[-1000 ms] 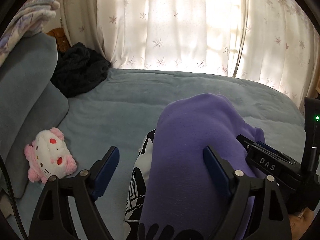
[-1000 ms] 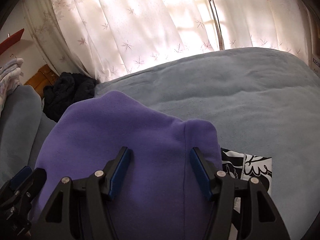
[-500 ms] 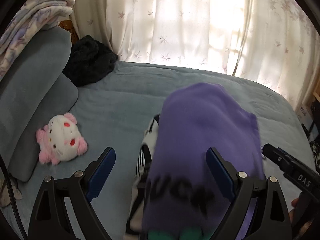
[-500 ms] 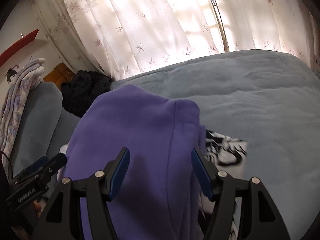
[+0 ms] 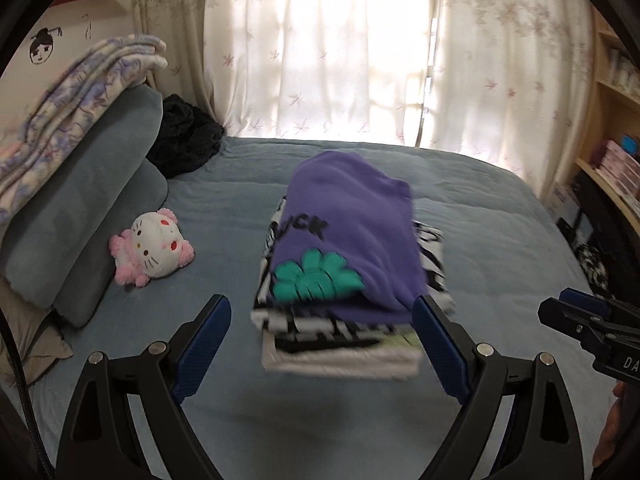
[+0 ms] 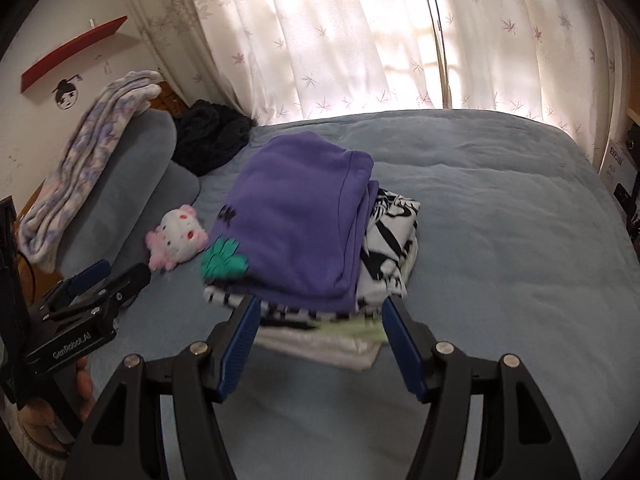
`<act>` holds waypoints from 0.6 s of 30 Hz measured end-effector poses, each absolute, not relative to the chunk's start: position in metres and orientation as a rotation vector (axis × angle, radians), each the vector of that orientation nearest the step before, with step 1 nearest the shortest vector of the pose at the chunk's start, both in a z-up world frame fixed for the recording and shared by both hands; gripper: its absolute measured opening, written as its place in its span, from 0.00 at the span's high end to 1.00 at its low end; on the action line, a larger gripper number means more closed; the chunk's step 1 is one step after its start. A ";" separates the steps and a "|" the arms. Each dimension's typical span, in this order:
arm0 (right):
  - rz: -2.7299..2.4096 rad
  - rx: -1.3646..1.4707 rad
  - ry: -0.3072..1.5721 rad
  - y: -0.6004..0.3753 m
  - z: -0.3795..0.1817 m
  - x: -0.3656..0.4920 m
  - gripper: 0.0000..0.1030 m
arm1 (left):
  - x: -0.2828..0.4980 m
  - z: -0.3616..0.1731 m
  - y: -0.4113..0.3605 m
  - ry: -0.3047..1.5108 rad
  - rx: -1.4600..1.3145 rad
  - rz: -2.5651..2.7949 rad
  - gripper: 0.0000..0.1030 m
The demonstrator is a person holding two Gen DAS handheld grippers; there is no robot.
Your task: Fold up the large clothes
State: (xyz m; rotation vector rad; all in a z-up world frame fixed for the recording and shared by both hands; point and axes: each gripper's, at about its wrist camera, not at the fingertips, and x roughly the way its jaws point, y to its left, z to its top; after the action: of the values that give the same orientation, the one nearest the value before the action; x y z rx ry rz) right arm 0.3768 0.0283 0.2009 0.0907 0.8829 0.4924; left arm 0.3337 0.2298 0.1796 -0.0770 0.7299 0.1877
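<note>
A folded purple sweatshirt (image 5: 352, 232) with black letters and a teal print lies on top of a stack of folded clothes (image 5: 340, 340) on the blue bed; it also shows in the right wrist view (image 6: 296, 216). Under it are a black-and-white patterned garment (image 6: 388, 240) and pale folded pieces. My left gripper (image 5: 320, 344) is open and empty, just in front of the stack. My right gripper (image 6: 320, 340) is open and empty at the stack's near edge. Each gripper shows at the side of the other's view.
A pink-and-white plush toy (image 5: 150, 248) lies left of the stack beside grey pillows (image 5: 80, 208) with a folded floral blanket (image 5: 76, 104). A black garment (image 5: 188, 140) sits at the bed's far left corner. Curtains hang behind; shelves (image 5: 612, 152) stand on the right.
Both grippers have pulled back and up from the purple sweatshirt, which now lies free on the stack, with its printed front in view.
</note>
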 end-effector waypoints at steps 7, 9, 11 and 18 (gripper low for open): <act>0.521 0.104 0.846 -0.023 0.240 0.287 0.38 | 0.238 0.217 0.182 0.672 -0.032 0.151 0.11; 0.528 0.101 0.824 -0.036 0.254 0.265 0.38 | 0.213 0.223 0.169 0.661 -0.034 0.138 0.10; 0.529 0.091 0.804 -0.050 0.265 0.242 0.38 | 0.192 0.226 0.158 0.656 -0.038 0.123 0.08; 0.557 0.040 0.801 -0.083 0.270 0.173 0.37 | 0.117 0.225 0.112 0.645 -0.026 0.036 0.08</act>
State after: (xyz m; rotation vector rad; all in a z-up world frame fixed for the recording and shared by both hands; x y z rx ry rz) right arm 0.1728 -0.0827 0.2695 0.0402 0.8006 0.5572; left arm 0.1167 0.1121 0.2249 -0.0261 0.6450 0.0362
